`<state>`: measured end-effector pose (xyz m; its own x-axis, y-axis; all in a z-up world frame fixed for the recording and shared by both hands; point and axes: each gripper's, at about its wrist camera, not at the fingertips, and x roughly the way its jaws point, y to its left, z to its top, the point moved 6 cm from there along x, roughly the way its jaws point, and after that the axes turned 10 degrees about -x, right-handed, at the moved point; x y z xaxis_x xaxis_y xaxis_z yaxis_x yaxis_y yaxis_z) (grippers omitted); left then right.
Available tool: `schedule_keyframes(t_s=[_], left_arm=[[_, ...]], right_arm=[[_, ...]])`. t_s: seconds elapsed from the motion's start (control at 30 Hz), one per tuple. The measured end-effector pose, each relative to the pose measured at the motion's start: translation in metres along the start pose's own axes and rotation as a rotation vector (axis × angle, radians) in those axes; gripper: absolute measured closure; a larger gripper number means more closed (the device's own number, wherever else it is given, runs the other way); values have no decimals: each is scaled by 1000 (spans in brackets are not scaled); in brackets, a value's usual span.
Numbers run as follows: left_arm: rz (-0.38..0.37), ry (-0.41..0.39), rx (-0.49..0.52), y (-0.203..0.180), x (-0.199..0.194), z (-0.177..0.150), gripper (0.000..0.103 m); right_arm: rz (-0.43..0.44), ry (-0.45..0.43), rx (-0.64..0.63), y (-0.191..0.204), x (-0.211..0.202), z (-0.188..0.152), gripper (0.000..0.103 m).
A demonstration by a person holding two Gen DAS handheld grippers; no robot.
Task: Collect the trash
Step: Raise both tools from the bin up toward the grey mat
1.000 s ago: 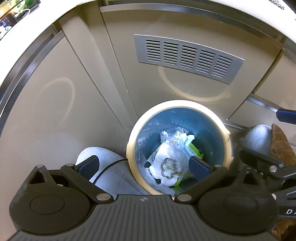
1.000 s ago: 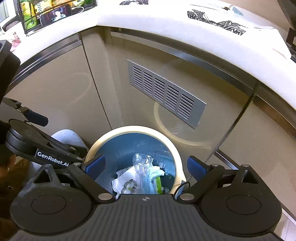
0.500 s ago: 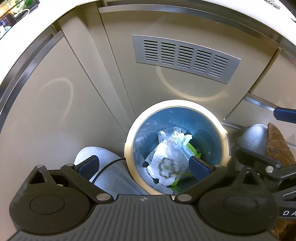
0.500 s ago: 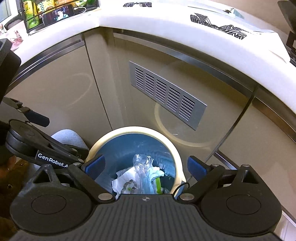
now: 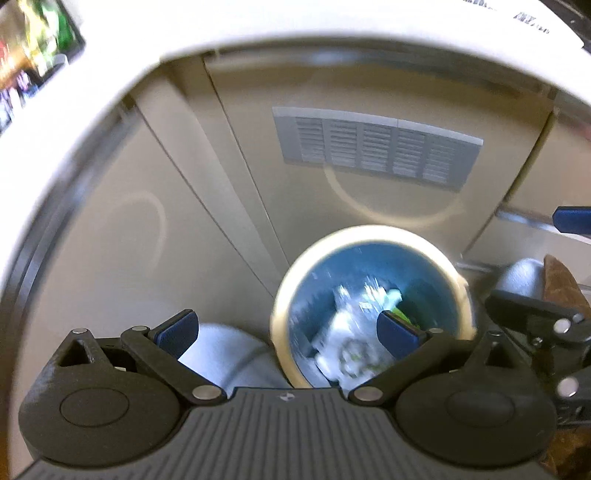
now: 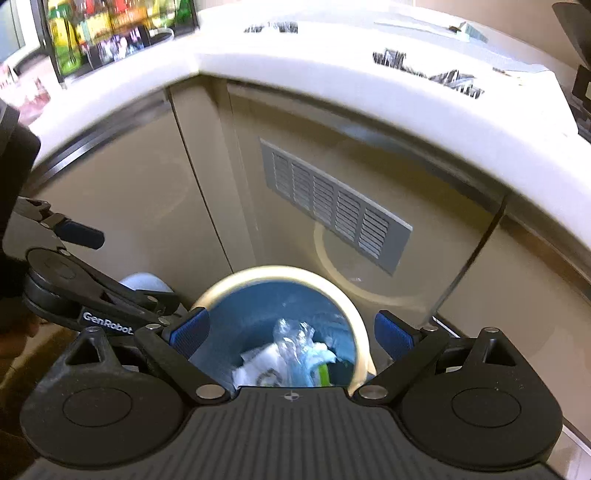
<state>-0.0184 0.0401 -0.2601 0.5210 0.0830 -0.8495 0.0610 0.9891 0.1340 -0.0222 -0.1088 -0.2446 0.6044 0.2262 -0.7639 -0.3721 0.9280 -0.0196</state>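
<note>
A round bin with a cream rim (image 5: 365, 232) (image 6: 284, 271) and blue liner stands on the floor below both grippers. Inside lies trash (image 5: 351, 325) (image 6: 291, 350): white wrappers, clear plastic and a green strip. My left gripper (image 5: 286, 330) hangs open above the bin's left edge, nothing between its blue pads. My right gripper (image 6: 291, 334) is open too, straddling the bin's mouth from above, empty. Each gripper shows at the side of the other's view. The left wrist view is motion-blurred.
Beige cabinet doors with a grey vent grille (image 5: 376, 147) (image 6: 332, 206) rise behind the bin, under a white counter edge (image 6: 369, 81). A pale grey shoe (image 5: 229, 354) (image 6: 146, 282) sits left of the bin, another (image 5: 521, 273) on its right. Bottles (image 6: 110, 26) fill a rack at far left.
Both grippers have lifted and pulled back from the bin, so it sits lower and smaller in both views and more counter shows. Both stay open and empty.
</note>
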Motion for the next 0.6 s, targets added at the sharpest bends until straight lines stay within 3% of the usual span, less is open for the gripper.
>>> schedule_keyframes(t_s=[0.13, 0.27, 0.47, 0.6], left_arm=[[15, -115, 5, 4, -29, 21, 0], [30, -295, 13, 7, -68, 53, 0], [13, -488, -15, 16, -110, 119, 0], [-30, -533, -62, 23, -113, 179, 0]], right_arm=[[32, -119, 42, -7, -30, 22, 6], [34, -275, 23, -15, -66, 53, 6], [-131, -483, -11, -41, -106, 101, 2], [-272, -520, 9, -72, -101, 127, 0]])
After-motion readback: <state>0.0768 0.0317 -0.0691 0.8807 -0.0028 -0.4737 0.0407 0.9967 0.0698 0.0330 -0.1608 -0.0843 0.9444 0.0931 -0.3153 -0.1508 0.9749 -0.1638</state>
